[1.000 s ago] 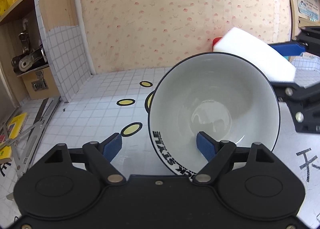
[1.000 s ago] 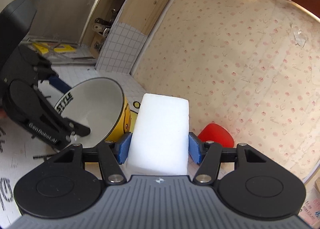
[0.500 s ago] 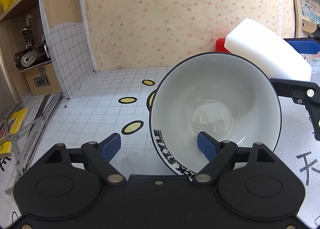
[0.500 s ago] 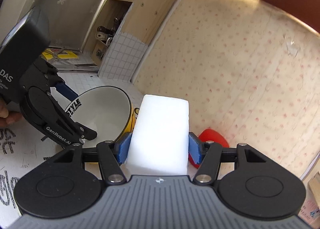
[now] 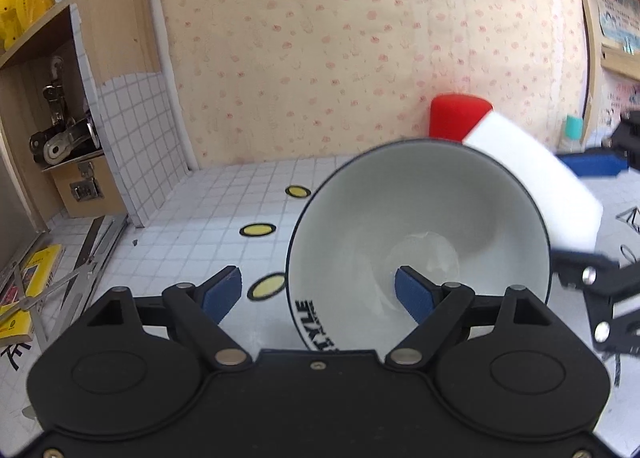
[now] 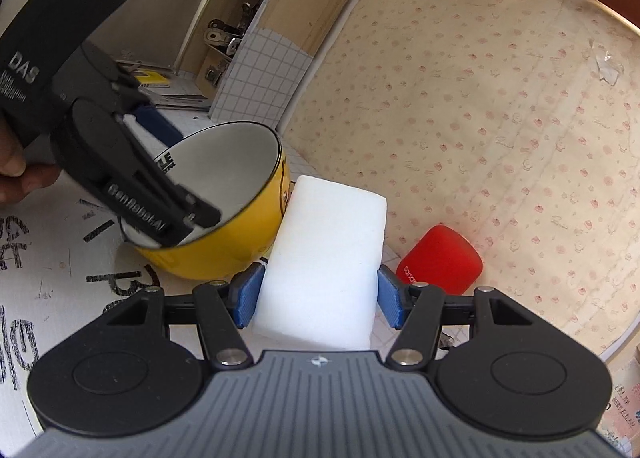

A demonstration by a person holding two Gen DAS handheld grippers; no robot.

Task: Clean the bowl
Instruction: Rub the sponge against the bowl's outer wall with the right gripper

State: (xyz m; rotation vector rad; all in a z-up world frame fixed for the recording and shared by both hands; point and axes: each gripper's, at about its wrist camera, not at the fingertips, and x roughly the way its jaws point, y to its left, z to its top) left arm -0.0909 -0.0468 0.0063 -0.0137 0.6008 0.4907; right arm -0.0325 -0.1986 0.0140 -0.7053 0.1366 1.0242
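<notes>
Bowl (image 5: 416, 218) first: it is white inside and yellow outside, with a thin black rim and black letters near the edge. It sits on the white tiled table (image 5: 208, 226) and tips over, so its open mouth faces the left gripper (image 5: 316, 282).

That gripper's jaws stand apart. One blue pad (image 5: 412, 290) is down inside the bowl, at 6 o'clock from its middle. The other pad is outside, at 9 o'clock from the bowl, with a clear gap between it and the bowl's wall. The rim runs between the two pads, but they do not squeeze it. In the right wrist view a hand (image 6: 16, 162) holds this gripper at the left edge.

The right gripper (image 6: 318, 282) is clamped on a white sponge block (image 6: 328, 250). Its blue pads press both long sides. The block pokes out ahead of the pads. Its far end is just beside the bowl's yellow outside wall; I cannot tell if they touch. From the left wrist camera the block shows at 2 o'clock from the bowl, behind the rim.

A red round-cornered thing (image 6: 440, 258) stands by the spotty wall, at 3 o'clock from the sponge. Yellow oval stickers (image 5: 258, 230) lie on the tiles at 9 o'clock from the bowl. A wooden shelf (image 5: 60, 138) with metal bits stands far off at 9 o'clock.
</notes>
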